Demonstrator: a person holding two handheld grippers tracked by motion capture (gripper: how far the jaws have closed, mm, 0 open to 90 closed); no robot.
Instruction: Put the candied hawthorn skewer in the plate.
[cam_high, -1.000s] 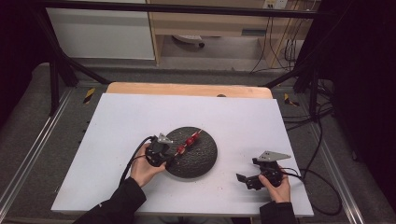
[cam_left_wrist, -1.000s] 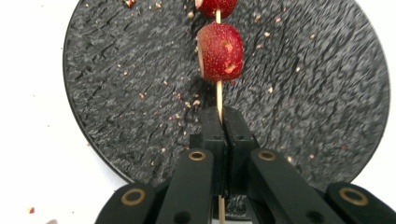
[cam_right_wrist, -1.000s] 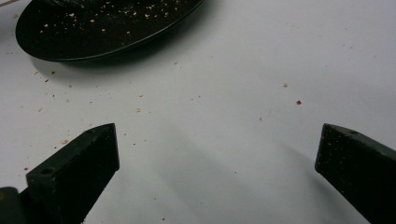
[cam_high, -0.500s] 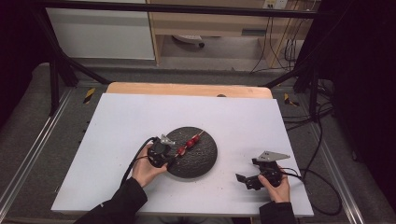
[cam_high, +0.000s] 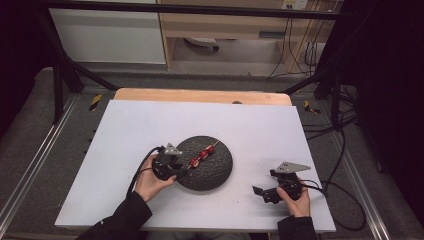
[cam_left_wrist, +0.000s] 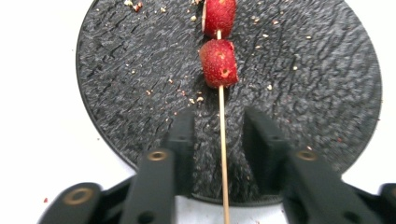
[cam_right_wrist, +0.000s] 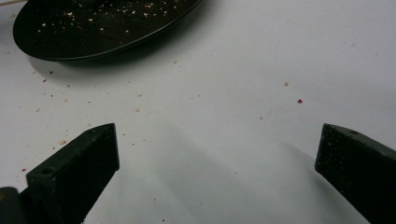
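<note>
A thin wooden skewer (cam_left_wrist: 222, 140) threaded with red, seed-speckled fruit pieces (cam_left_wrist: 218, 63) lies across the round, rough-textured black plate (cam_high: 220, 170) at the middle of the white table (cam_high: 150, 125), its bare end running toward 6 o'clock in the left gripper view, between the jaws of the left gripper (cam_left_wrist: 219, 135). Those jaws have just been opening and now stand clear of the stick on either side, gripping nothing. At 4 o'clock from the plate, well apart from it, the right gripper (cam_high: 266, 193) rests in the person's hand with its jaws spread wide over bare table. The risk, as judged here: the stick's free end overhangs the plate rim between the jaws, so a careless pull-back could snag it and drag or roll the skewer off the plate, shedding more crumbs. Against the earlier high view, the skewer lies flatter on the plate, released from the grip; the right gripper looks unchanged.
</note>
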